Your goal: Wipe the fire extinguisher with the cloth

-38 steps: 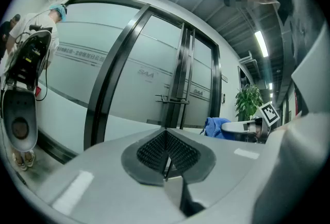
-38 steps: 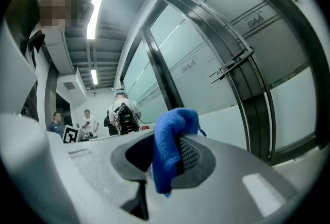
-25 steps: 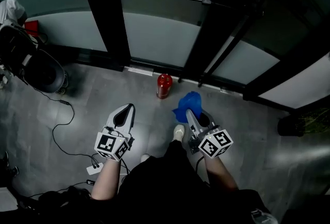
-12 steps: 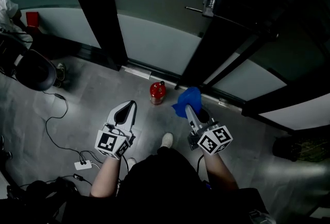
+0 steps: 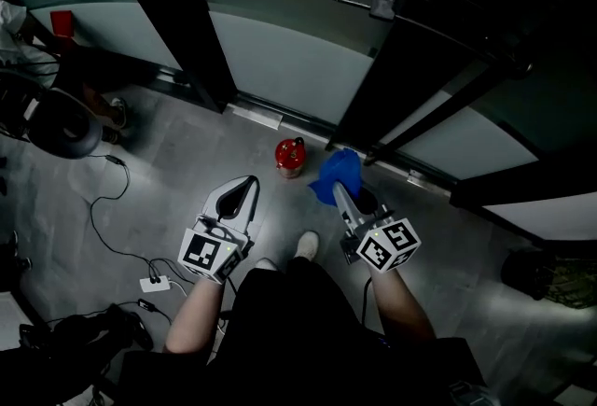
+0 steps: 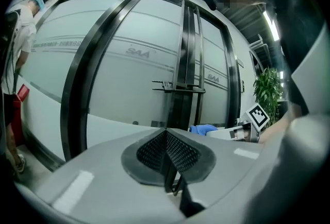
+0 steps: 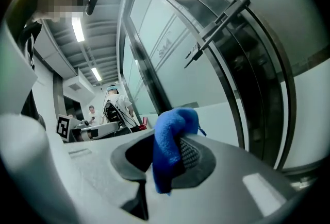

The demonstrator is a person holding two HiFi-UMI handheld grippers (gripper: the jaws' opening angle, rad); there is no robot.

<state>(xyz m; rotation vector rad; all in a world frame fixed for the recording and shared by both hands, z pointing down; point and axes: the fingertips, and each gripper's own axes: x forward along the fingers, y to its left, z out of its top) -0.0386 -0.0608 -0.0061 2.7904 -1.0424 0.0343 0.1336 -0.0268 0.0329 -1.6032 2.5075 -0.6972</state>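
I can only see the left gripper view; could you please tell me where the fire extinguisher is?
Observer: The fire extinguisher stands on the floor close to the glass wall, as the head view shows.
Operator: Thank you. Is the cloth properly gripped?
Observer: Yes, the right gripper is shut on the blue cloth, which bunches out past its tips.
Operator: Is it touching the extinguisher?
Observer: No; the head view shows bare floor between them.
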